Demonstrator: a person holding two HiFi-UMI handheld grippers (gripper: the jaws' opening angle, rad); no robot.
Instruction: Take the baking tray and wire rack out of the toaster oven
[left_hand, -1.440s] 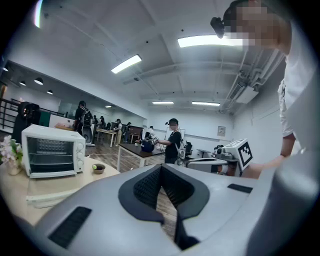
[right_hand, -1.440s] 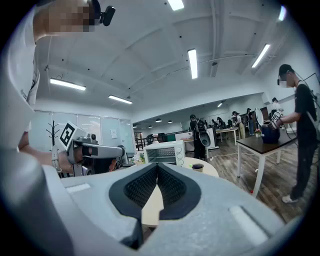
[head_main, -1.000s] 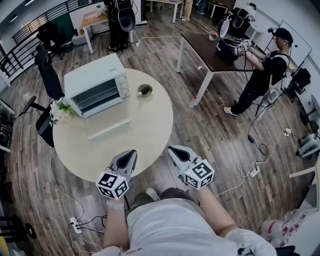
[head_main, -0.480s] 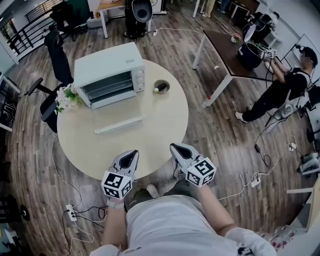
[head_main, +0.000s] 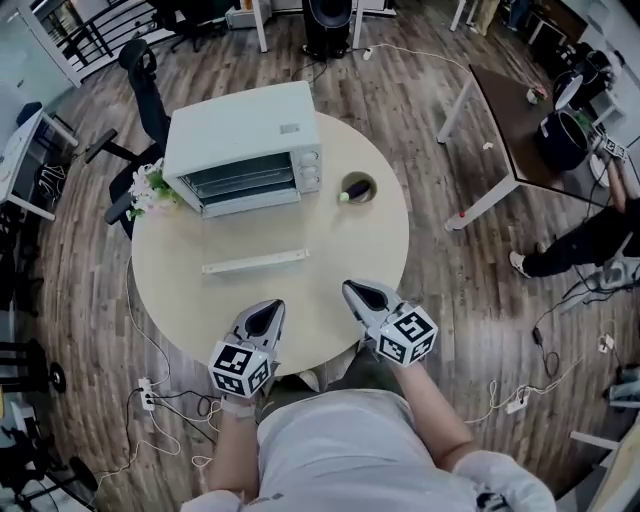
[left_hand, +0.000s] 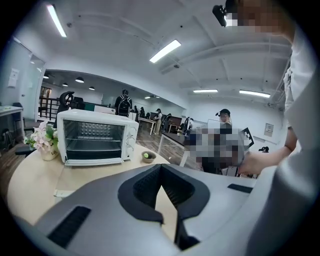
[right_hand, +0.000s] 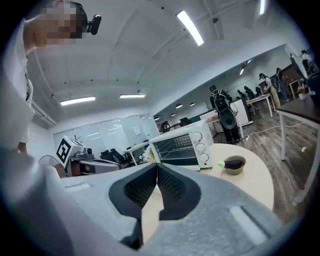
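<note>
Left gripper (head_main: 267, 310) and right gripper (head_main: 356, 292) both have jaws pressed together on nothing. Reaching in that way could shove the wire rack (left_hand: 92, 140) deeper.

Well ahead, the toaster oven (head_main: 245, 135) holds shelves; the baking tray can't be told apart. Ahead-right, a small bowl (right_hand: 236, 170) holds an eggplant (right_hand: 230, 162).

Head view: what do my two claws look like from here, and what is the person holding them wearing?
The left claw and right claw look alike: tapered light-grey shells lined with black ribbed pads. Each carries a white cube at its rear, printed with black square markers. No cables show on either. The person wears a light top.
</note>
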